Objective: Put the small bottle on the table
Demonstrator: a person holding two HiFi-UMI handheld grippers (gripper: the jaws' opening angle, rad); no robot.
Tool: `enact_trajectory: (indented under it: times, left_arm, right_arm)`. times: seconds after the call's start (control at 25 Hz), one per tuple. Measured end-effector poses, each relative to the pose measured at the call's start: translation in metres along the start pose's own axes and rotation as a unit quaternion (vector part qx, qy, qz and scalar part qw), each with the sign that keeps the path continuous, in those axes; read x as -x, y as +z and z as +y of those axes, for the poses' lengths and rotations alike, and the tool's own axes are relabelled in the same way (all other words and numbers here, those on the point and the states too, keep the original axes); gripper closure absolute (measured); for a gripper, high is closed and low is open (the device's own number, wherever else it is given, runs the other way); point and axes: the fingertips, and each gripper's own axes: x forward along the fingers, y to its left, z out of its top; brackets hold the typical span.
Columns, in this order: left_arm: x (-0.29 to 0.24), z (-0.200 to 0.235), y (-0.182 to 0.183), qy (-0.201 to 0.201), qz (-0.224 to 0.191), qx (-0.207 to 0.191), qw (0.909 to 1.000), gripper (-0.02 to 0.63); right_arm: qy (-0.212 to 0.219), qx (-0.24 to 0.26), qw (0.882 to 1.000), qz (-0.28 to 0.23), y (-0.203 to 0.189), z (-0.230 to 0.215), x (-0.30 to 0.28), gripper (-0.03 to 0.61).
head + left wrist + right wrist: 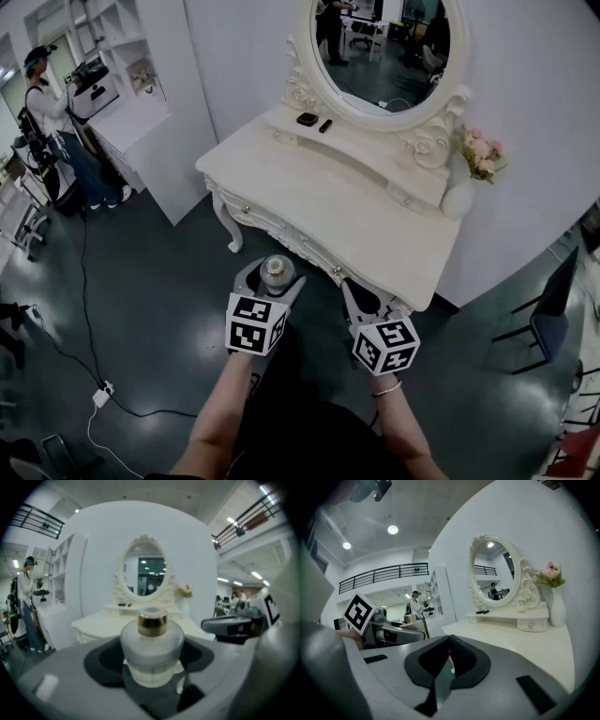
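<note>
bottle (151, 641) upright in left gripper (273, 278), beside table (309, 202).

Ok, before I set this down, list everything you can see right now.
small bottle: one, frosted white with gold collar, gripped in left tongs
dressing table: one, cream, straight ahead
oval mirror: one, cream frame, at table's back
vase: one, white with pink flowers, table's right rear
small dark items: two, black, raised shelf below mirror
bystander: one, white top, far left by white shelving
left tongs: one, grey, shut on bottle
right tongs: one, grey, jaws together, empty
</note>
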Motion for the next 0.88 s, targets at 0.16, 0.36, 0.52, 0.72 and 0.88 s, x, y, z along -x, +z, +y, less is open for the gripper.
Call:
enact_trajectory:
  times: [0.16, 0.36, 0.52, 0.72, 0.88]
  left_arm:
    - [-0.026, 0.017, 0.006, -0.006, 0.003, 0.003, 1.0, 0.278]
    - [-0.065, 0.047, 0.018, -0.012, 0.003, 0.006, 0.9999, 0.279]
    - [-0.098, 0.074, 0.032, -0.019, 0.004, 0.007, 0.9998, 0.278]
    - [-0.141, 0.11, 0.051, -0.029, 0.008, 0.005, 0.9995, 0.278]
    - [-0.172, 0.134, 0.061, -0.037, 0.015, 0.004, 0.9992, 0.278]
  right_arm:
    - [-0.005, -0.001, 1.0, 0.003, 0.006, -0.014, -0.025, 0.574]
    - [-0.011, 0.001, 1.0, -0.002, 0.02, -0.032, -0.067, 0.574]
    - [-0.017, 0.0, 1.0, 0.003, 0.029, -0.05, -0.108, 0.574]
    - [-0.028, 0.002, 1.0, 0.004, 0.047, -0.069, -0.157, 0.574]
    - [-0.036, -0.002, 0.999, 0.005, 0.057, -0.081, -0.19, 0.574]
